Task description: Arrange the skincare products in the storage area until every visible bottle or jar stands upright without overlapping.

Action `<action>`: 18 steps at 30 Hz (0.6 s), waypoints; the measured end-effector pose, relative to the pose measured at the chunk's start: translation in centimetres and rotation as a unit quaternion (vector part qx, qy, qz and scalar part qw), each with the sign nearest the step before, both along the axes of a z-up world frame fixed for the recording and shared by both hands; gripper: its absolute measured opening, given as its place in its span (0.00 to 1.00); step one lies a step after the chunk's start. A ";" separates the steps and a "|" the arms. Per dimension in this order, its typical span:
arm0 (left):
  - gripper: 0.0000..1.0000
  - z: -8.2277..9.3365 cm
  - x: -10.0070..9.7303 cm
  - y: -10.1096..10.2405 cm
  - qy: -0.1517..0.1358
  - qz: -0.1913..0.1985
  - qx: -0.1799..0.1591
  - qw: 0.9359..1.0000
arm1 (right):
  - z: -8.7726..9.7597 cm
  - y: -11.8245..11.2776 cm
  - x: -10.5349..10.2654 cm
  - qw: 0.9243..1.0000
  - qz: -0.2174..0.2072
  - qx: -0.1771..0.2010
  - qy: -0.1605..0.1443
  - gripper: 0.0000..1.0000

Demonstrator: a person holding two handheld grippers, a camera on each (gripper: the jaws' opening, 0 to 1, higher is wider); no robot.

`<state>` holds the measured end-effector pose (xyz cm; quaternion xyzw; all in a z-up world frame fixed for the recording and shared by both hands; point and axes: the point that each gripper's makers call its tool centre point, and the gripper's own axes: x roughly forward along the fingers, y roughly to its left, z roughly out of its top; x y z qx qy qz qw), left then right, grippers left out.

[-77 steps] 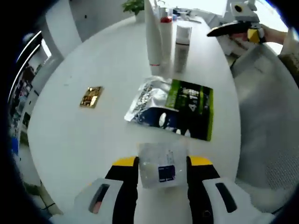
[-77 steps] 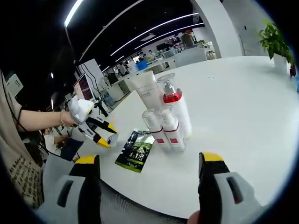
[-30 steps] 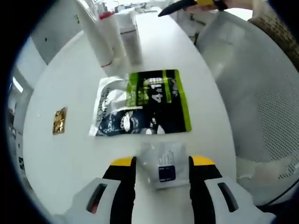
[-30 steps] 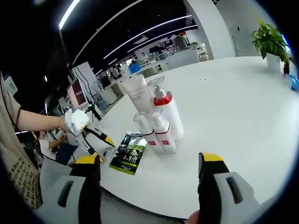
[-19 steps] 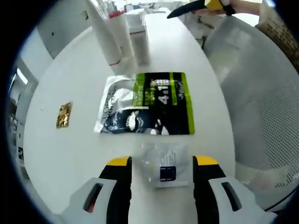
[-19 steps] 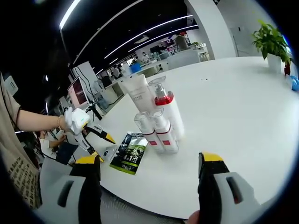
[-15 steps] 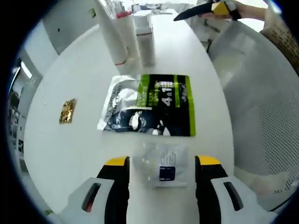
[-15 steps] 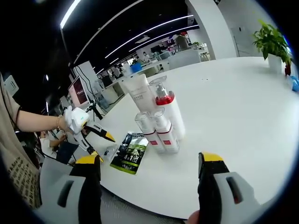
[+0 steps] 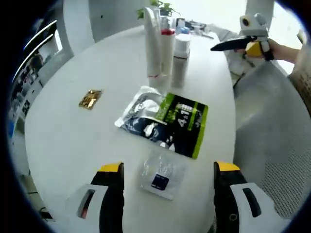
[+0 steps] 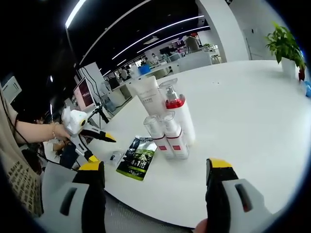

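In the left gripper view, the left gripper [image 9: 167, 170] hangs above the white table [image 9: 63, 131] with its jaws spread wide and nothing between them. A small clear sachet [image 9: 162, 174] lies flat on the table between the two yellow tips, touching neither. Just ahead of it lies a green-and-black foil pouch [image 9: 165, 120], also flat, its far corner close to the bottles. Farther ahead along the jaws the skincare bottles [image 9: 165, 48] stand upright in a tight cluster: a tall white tube, a red-capped bottle and a shorter white one. Ahead and to the left, well apart from the rest, lies a small gold packet [image 9: 90, 98], with bare tabletop all around it. The table's curved edge runs close on the right of the pouch and sachet, with a grey mesh chair [image 9: 272, 141] beyond it. The other gripper, the right gripper [image 9: 233, 44], held in a hand, hovers ahead to the right past that edge.

In the right gripper view, the right gripper [image 10: 153, 177] has its jaws wide apart and empty. The bottles [image 10: 167, 124] stand ahead, slightly left of centre, the pouch [image 10: 138, 158] lying left of them near the table's near edge. Broad open tabletop stretches right toward a potted plant [image 10: 286, 46]. The left gripper [image 10: 92, 143] shows far left.
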<state>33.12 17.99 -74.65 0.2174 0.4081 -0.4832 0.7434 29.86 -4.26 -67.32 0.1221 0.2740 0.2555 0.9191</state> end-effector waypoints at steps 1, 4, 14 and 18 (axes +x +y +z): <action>0.74 -0.1 0.2 0.2 -0.002 0.010 -0.002 1.000 | 0.0 0.0 0.0 1.000 0.001 0.000 0.000 0.86; 0.79 0.1 0.3 0.9 -0.008 0.050 -0.011 0.999 | 0.0 0.1 -0.1 1.000 0.002 0.000 0.000 0.86; 0.85 0.4 -1.7 2.2 -0.002 0.132 -0.034 0.991 | -0.2 0.3 -0.2 1.000 0.012 -0.003 0.003 0.86; 0.86 0.8 -2.0 2.7 -0.005 0.161 -0.043 0.986 | -0.3 0.4 -0.3 1.000 0.016 -0.005 0.005 0.86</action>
